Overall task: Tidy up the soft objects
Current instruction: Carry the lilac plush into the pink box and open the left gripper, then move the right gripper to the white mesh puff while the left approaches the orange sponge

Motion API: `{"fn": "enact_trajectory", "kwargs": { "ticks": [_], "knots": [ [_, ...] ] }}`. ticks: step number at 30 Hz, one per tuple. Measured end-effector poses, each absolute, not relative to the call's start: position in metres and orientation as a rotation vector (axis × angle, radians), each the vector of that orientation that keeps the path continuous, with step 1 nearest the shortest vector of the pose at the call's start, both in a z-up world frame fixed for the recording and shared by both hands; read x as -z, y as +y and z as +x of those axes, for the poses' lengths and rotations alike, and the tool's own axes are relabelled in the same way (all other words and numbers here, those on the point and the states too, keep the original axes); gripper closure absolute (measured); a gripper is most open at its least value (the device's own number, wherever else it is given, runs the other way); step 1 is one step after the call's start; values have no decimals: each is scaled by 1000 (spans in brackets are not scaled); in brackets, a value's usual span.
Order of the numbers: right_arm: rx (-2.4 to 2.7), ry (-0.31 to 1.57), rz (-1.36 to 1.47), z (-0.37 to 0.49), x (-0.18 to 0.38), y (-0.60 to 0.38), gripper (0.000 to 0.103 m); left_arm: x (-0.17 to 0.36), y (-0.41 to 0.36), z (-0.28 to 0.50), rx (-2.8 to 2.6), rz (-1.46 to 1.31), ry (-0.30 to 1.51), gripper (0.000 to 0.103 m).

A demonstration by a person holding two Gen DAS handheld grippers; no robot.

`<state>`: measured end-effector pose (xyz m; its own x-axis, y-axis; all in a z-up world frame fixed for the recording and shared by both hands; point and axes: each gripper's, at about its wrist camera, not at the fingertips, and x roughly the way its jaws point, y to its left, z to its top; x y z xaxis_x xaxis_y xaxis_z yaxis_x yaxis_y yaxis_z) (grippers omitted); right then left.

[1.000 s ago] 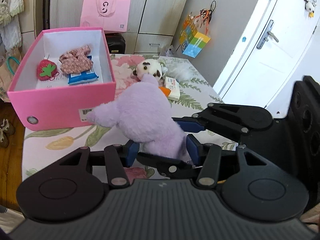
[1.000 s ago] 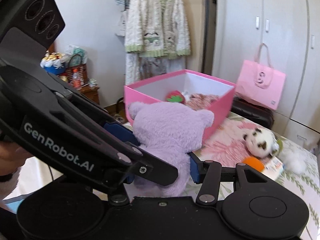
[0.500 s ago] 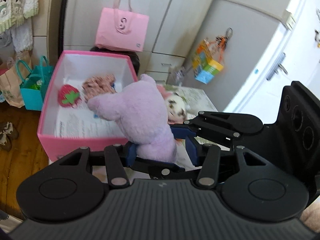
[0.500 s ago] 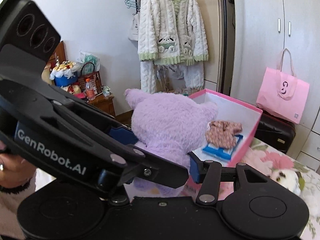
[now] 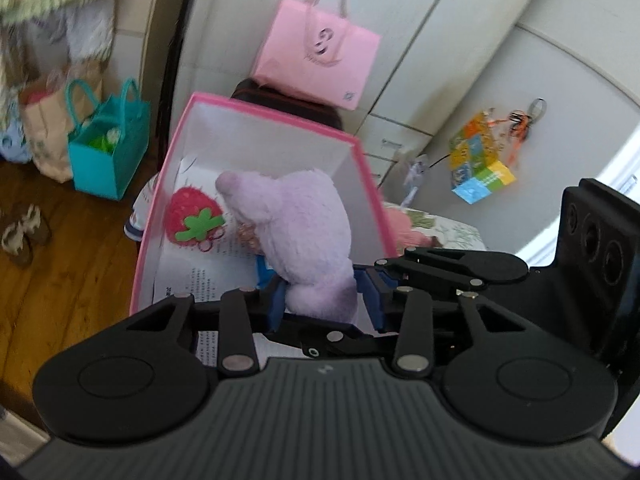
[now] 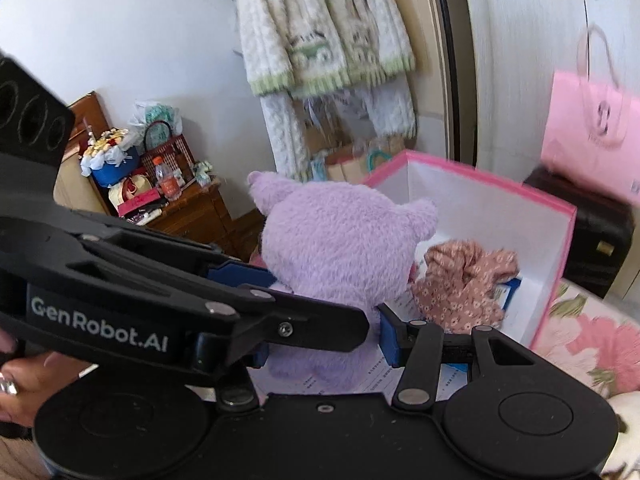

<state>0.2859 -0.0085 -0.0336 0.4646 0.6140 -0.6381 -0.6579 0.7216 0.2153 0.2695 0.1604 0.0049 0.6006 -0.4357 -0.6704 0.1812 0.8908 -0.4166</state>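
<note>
Scene: You hold a purple plush toy [image 5: 298, 236] over the open pink box [image 5: 362, 164], both tongs clamped on its lower body.
Left tongs [image 5: 326, 300]: their jaws have just been closing and now pinch the plush's narrow base, fur bulging between the blue pads.
Right tongs [image 6: 320, 330]: part open, yet pressed into the toy's sides, so they grip it too.
Where the toy is: above the box floor, leaning toward the strawberry plush [image 5: 194, 222] and the floral fabric bundle [image 6: 464, 284] that lie inside.
How it will handle: likely light, squashy and springy; it should sag and roll when released. Your hold low on the body looks sound, since the head is bulky and would flop.
Hard to make out: the toy's face is turned away; whether its underside touches the printed paper [image 5: 200, 280] lining the box cannot be told. A blue packet [image 6: 508, 292] shows only in part, and the flowered bed [image 6: 592, 332] is cut off at the edge.
</note>
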Motion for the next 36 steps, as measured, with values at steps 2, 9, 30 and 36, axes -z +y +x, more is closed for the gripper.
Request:
{"fn": "enact_trajectory", "kwargs": {
  "ticks": [2,9,30,36],
  "knots": [
    [-789,800,-57,298,42,-5,47,4,165,279,349,-338,879,64],
    [-793,895,-115,324,62,10,46,23,171,298,305,-354,930,65],
    [-767,759,-189,273,26,-42,32,-28,164,229,273,-124,713,51],
    [-720,667,-122,230,-10,-101,32,-54,144,186,385,-100,679,48]
  ]
}}
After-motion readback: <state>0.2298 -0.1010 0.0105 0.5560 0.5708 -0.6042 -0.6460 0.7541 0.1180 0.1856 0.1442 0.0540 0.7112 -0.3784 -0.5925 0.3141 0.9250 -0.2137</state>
